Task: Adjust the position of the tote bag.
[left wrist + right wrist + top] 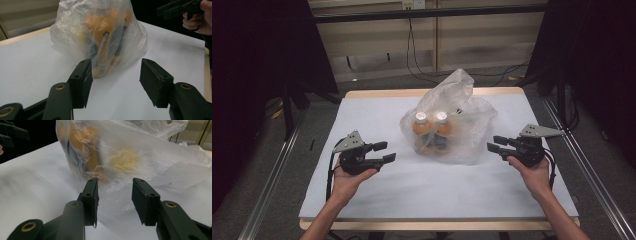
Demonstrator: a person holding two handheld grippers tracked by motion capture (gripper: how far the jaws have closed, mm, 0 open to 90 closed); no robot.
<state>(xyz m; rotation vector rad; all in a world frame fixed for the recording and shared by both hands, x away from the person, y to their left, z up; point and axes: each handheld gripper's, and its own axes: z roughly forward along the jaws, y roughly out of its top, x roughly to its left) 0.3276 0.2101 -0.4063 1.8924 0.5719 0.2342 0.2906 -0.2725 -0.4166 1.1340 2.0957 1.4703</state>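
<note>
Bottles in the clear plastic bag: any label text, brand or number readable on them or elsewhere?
None readable.
Two orange bottles with white caps inside the clear plastic bag: their dark labels are too blurred behind the plastic.
White table cover: no print.

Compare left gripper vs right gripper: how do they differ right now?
Side: the left gripper sits left of the plastic bag, the right gripper on its right. Gap to the bag: the left one stands clearly off it, while the right one's fingers are almost at the bag's edge. Shared: both are open with nothing between the fingers, both point inward at the bag, each held in a hand above the white table.
</note>
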